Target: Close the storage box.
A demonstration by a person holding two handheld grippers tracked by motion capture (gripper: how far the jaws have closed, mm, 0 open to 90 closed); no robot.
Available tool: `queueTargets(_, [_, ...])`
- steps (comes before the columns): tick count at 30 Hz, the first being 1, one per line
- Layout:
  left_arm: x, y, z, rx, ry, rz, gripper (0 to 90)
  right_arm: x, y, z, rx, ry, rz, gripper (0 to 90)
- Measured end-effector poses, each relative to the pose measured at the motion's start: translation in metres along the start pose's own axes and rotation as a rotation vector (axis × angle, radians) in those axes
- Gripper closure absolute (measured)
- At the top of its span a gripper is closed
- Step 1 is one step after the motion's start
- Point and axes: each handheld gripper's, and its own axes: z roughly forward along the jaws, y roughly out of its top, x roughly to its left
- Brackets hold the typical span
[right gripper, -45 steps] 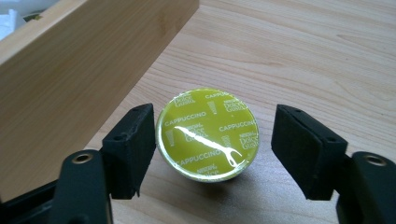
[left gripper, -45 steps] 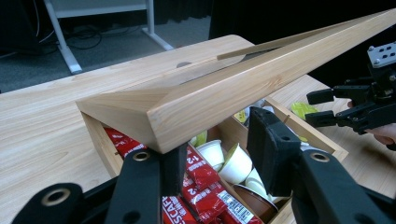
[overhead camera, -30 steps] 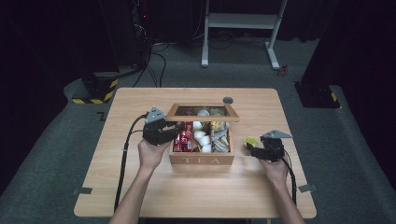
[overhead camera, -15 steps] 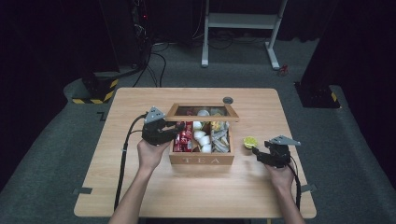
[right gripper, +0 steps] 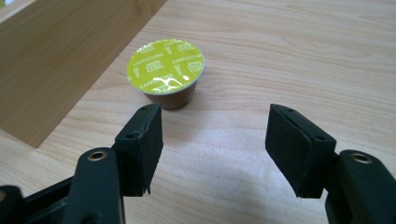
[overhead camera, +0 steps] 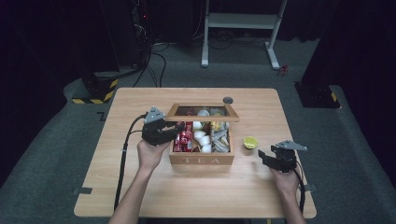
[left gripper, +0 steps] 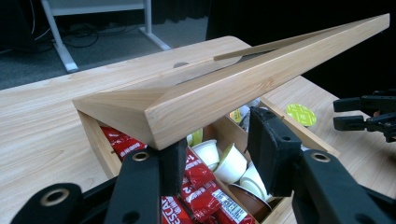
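A wooden tea box (overhead camera: 201,160) stands mid-table with its lid (left gripper: 233,88) raised at a slant. My left gripper (overhead camera: 179,129) is open at the box's left side; in the left gripper view its jaws (left gripper: 219,140) sit just under the lid's front edge, over the compartments. A brown capsule with a lime-green foil top (right gripper: 166,67) stands on the table just right of the box. My right gripper (right gripper: 212,135) is open and empty, a short way back from the capsule (overhead camera: 250,142) and apart from it.
The box holds red sachets (left gripper: 201,191), white capsules (left gripper: 231,163) and other packets. A small dark round object (overhead camera: 228,100) lies behind the box. The table (overhead camera: 140,186) has bare wood in front and at both sides.
My right gripper has let go of the green-topped capsule and drawn back toward the person. The capsule stays beside the box. The left gripper has not moved.
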Motion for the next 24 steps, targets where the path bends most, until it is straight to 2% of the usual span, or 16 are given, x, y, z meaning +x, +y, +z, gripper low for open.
queueTargets(17, [-0.001, -0.009, -0.001, -0.005, 0.003, -0.001, 57.6, -0.008, -0.020, 0.003, 0.052, -0.063, 0.016, 36.3])
queueTargets(18, [-0.001, -0.010, -0.002, -0.002, 0.005, 0.000, 57.6, -0.008, -0.022, 0.007, 0.076, -0.077, 0.017, 36.3])
queueTargets(24, [0.000, -0.011, -0.004, 0.003, 0.006, -0.002, 57.4, -0.006, -0.022, 0.008, 0.081, -0.105, 0.001, 37.1])
